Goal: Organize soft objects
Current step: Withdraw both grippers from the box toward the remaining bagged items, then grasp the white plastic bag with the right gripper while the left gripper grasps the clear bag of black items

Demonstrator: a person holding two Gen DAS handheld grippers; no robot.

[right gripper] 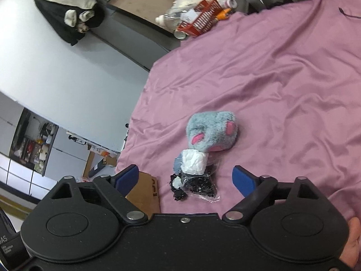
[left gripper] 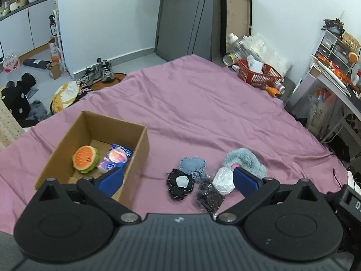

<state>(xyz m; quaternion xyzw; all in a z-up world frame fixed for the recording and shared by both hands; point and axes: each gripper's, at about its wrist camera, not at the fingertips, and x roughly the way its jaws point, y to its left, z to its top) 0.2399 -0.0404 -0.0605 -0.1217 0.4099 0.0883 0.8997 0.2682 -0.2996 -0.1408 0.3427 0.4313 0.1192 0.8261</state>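
I see the grey plush toy (right gripper: 213, 133) on the bed's purple sheet (right gripper: 282, 79) touching a white wad (right gripper: 194, 161) and black packet (right gripper: 198, 188), cardboard box (left gripper: 94, 144) nearby, with my left claw (left gripper: 178, 177) and right claw (right gripper: 186, 177) both spread, gripping nothing.

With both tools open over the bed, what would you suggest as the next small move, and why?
Probably lower the right tool onto the white bundle. Its jaws are open and empty, and the bundle lies right ahead on the pink sheet, while the cardboard box already holds two things.
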